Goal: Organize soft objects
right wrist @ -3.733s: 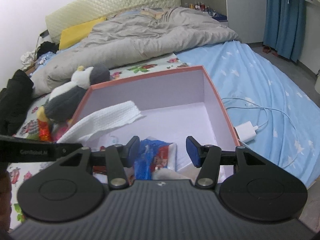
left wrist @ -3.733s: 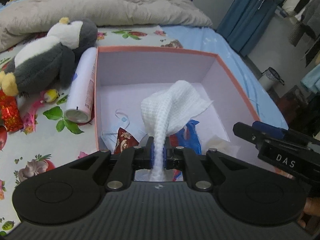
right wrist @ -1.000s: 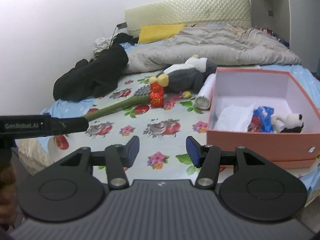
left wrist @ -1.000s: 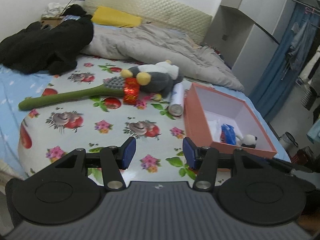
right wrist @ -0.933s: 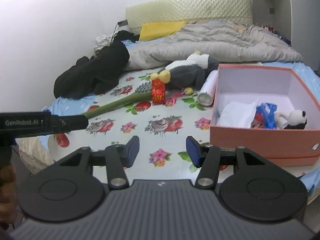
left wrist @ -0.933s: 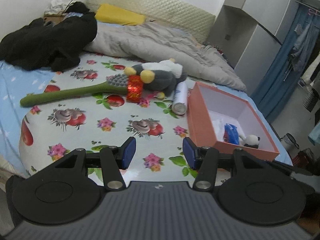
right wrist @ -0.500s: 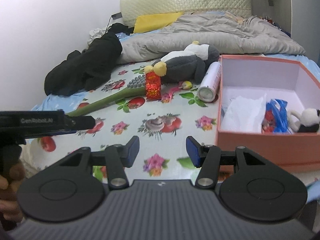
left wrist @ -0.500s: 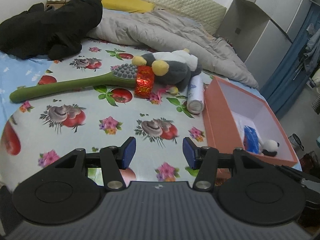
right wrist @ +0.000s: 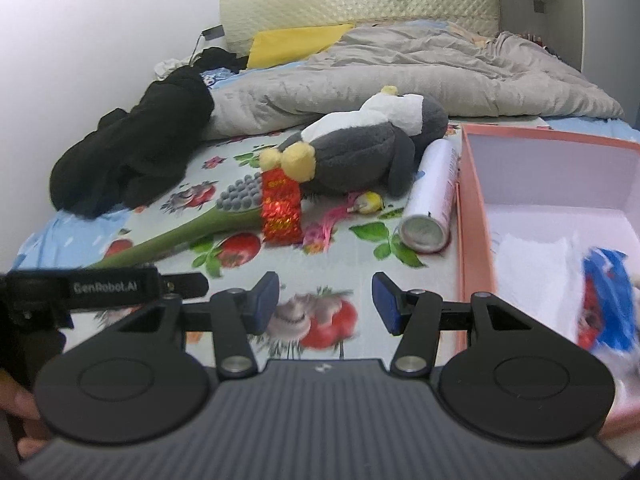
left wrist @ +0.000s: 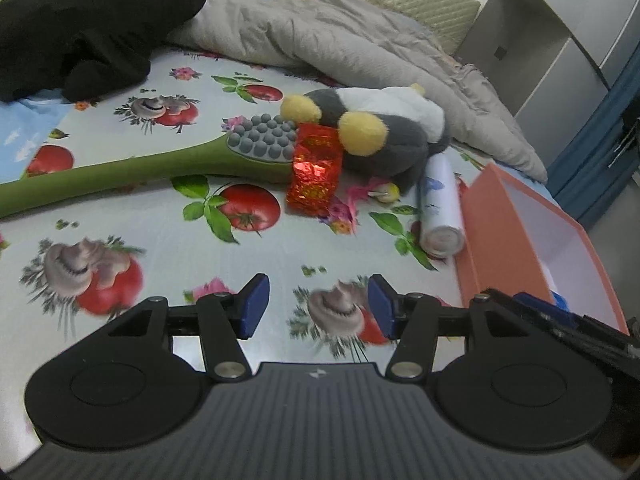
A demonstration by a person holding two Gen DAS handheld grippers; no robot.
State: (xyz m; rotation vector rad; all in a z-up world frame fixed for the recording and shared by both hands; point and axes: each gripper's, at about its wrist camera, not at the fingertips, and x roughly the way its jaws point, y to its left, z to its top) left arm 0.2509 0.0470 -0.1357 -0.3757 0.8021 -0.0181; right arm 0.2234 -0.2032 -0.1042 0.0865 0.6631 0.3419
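1. Beyond both tools, on the fruit-printed bed sheet (left wrist: 256,240), lie the items not yet put away: a grey-and-white plush penguin with yellow feet (left wrist: 384,132), a long green soft brush with a grey studded head (left wrist: 160,168), and a shiny red foil packet (left wrist: 316,172) resting against the brush head.
2. Toward the right edge of the bed stands the open salmon-pink cardboard box (right wrist: 472,216). It holds a white cloth (right wrist: 532,260) and a blue-and-red wrapper (right wrist: 604,300).
3. A white spray can (right wrist: 432,200) lies between the penguin and the box's left wall, close beside the wall.
4. Left tool (left wrist: 318,304): jaws apart, nothing between them.
5. Right tool (right wrist: 324,302): jaws apart, nothing between them.
6. Change against the earliest frames: the left tool then clamped the white cloth over the box. The cloth now lies inside the box and the tool is empty. That placement reads as finished.
7. Change over the last second: both views have closed in on the bed. The penguin, brush and packet appear larger and nearer the centre; the box has slid toward the right edge of each view.
8. Judgement: an approach to the next soft item is under way. The penguin and the brush are the likely candidates; which one is targeted cannot be told.
9. Caution: the packet touches the brush head and may be dragged along with it.
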